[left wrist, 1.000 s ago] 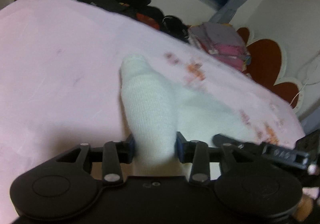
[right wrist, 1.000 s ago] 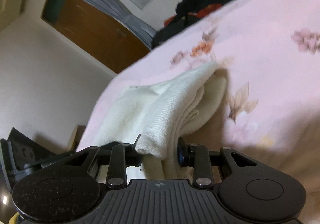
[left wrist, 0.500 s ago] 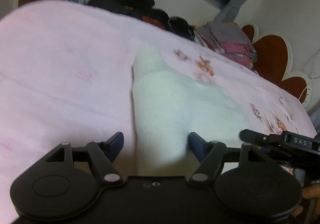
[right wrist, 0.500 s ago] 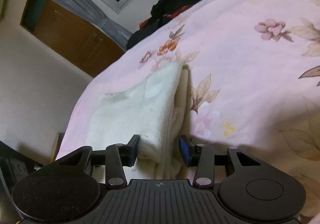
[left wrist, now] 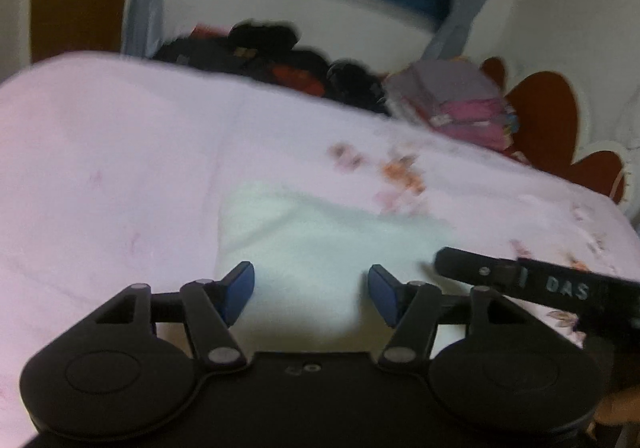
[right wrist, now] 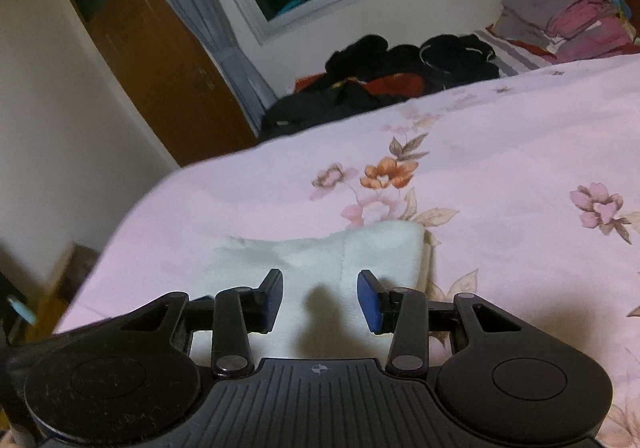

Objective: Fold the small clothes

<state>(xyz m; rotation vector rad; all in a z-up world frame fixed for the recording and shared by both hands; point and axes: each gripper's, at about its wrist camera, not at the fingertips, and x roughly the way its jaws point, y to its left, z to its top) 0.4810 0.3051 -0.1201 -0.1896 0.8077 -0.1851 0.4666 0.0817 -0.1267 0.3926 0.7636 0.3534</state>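
Observation:
A small white knit garment (left wrist: 320, 236) lies folded flat on the pink flowered bedsheet (left wrist: 100, 168). In the left wrist view my left gripper (left wrist: 311, 290) hovers over its near edge. Its jaws are closing, with the cloth showing between the blue pads but untouched by them. In the right wrist view the same white garment (right wrist: 360, 252) lies just past my right gripper (right wrist: 320, 298), which is open and holds nothing. A black finger of the right gripper (left wrist: 520, 280) reaches in from the right of the left wrist view.
A heap of dark clothes (right wrist: 392, 72) lies along the bed's far edge under the window. A stack of folded clothes (right wrist: 572, 16) sits at the far right by the red headboard (left wrist: 552, 120). The sheet (right wrist: 520, 148) ends at a bed edge on the left, near a brown door (right wrist: 160, 60).
Both grippers have let go of the white garment and drawn back. It was lifted in a fold between the pads; it now lies flat on the sheet.

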